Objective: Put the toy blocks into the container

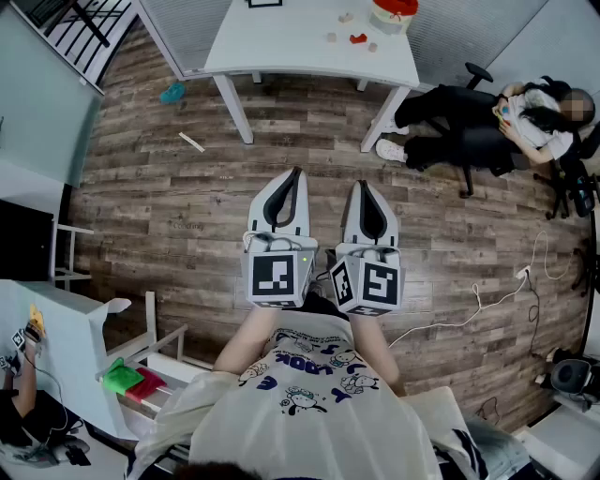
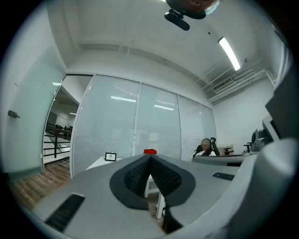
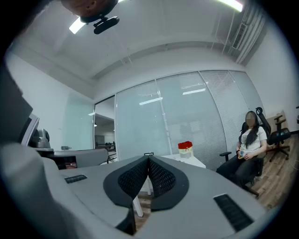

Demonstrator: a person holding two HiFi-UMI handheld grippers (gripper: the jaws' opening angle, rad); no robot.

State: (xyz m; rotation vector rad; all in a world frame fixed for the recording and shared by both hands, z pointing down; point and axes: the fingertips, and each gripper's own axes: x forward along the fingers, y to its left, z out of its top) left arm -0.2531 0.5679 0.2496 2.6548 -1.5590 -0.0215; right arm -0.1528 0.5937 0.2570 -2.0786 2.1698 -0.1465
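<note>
A white table stands ahead across the wooden floor. On it sit a white container with a red lid and a few small blocks, one red and two pale. The same red-lidded container shows far off in the right gripper view. My left gripper and right gripper are held side by side at waist height, well short of the table. Both point level, jaws shut, tips touching, nothing between them. In the left gripper view the left gripper points toward the red lid.
A person sits in an office chair right of the table. A teal object and a pale stick lie on the floor at left. White furniture with green and red items stands near left; cables trail right.
</note>
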